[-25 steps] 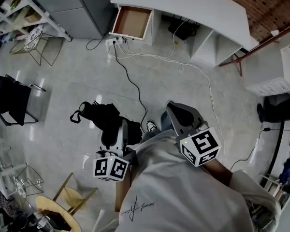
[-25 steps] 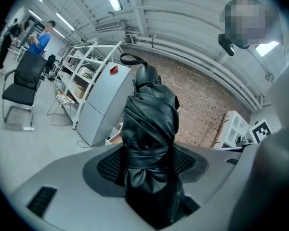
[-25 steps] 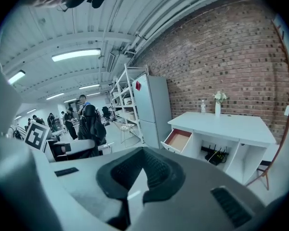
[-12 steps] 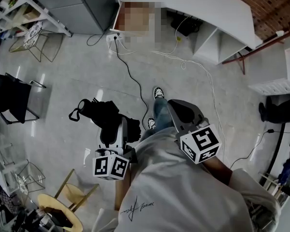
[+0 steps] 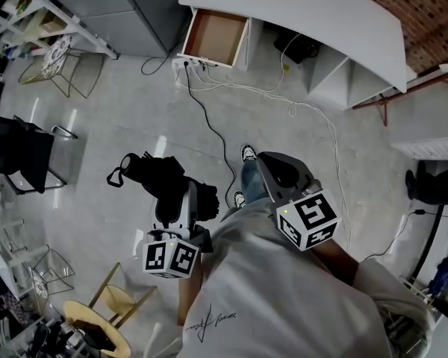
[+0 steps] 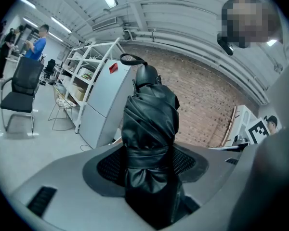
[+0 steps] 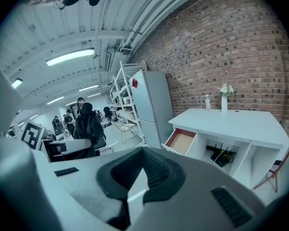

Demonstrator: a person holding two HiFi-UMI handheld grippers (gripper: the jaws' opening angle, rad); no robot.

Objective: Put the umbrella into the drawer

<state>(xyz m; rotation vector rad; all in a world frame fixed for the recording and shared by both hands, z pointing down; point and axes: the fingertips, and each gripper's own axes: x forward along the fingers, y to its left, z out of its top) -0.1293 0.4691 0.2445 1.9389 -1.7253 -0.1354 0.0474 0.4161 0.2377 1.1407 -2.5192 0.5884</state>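
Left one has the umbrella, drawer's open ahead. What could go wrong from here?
1. Cables trail across the floor between the person and the drawer; a foot could snag them.
2. The left hand-held gripper clamps the umbrella with most of it sticking out past the jaws, so it might pivot or slip.
3. The strap loop sticks out at the far end and could catch on the drawer's rim.

Umbrella (image 6: 149, 143) — glossy black cloth; drawer (image 5: 215, 37) — brown wood inside; floor (image 5: 119, 118) glossy.
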